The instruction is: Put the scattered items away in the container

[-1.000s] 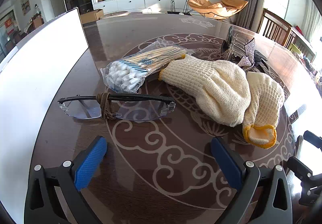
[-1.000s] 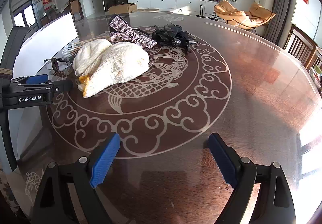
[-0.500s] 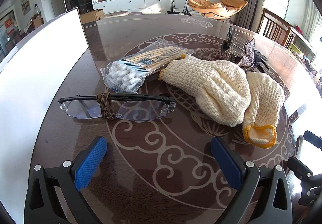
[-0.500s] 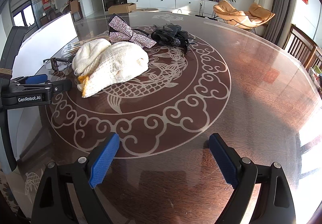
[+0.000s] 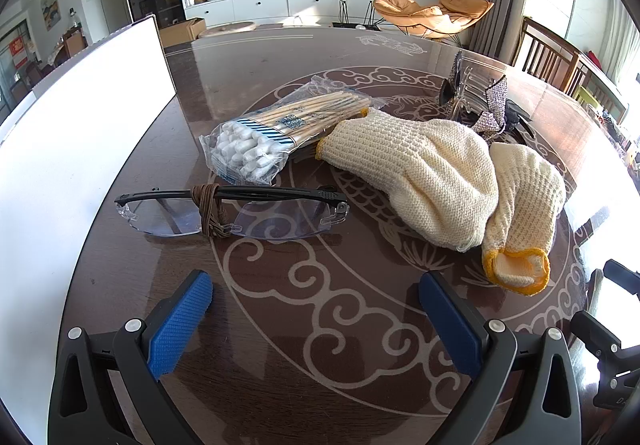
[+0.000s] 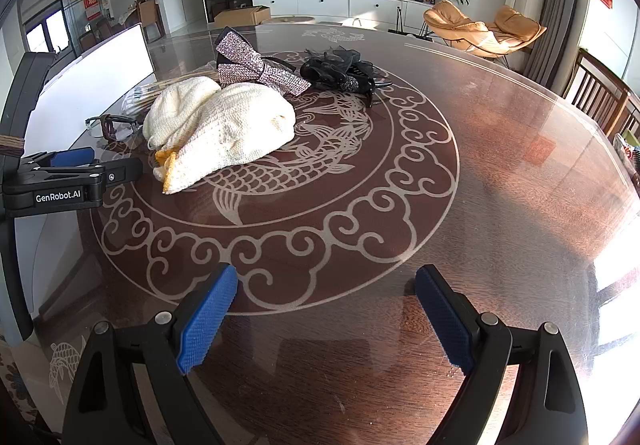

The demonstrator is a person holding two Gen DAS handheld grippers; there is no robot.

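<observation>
round dark wood tabletop (image 6: 500, 173) under glass, pale fish and cloud pattern, glare at the right edge. white container (image 5: 80, 149) sits at the tabletop's left edge, its wall is all that shows, inside hidden. two cream knit gloves (image 5: 432, 181) with yellow cuffs lie overlapping near the middle. bag of cotton swabs (image 5: 276, 133) just left of the gloves, touching one cuff. glasses (image 5: 232, 213) with a brown cord wound round the frame lie flat, nearest the left claw (image 5: 316, 313). sparkly bow (image 6: 260, 67) and black hair clip (image 6: 340, 71) sit behind the gloves. left claw wide, nothing between its blue pads, bare tabletop ahead up to the glasses. right claw (image 6: 326, 307) wide, empty, over open tabletop with lots of free room to the right. living room behind: tv, white cabinet, plants, orange chairs.
</observation>
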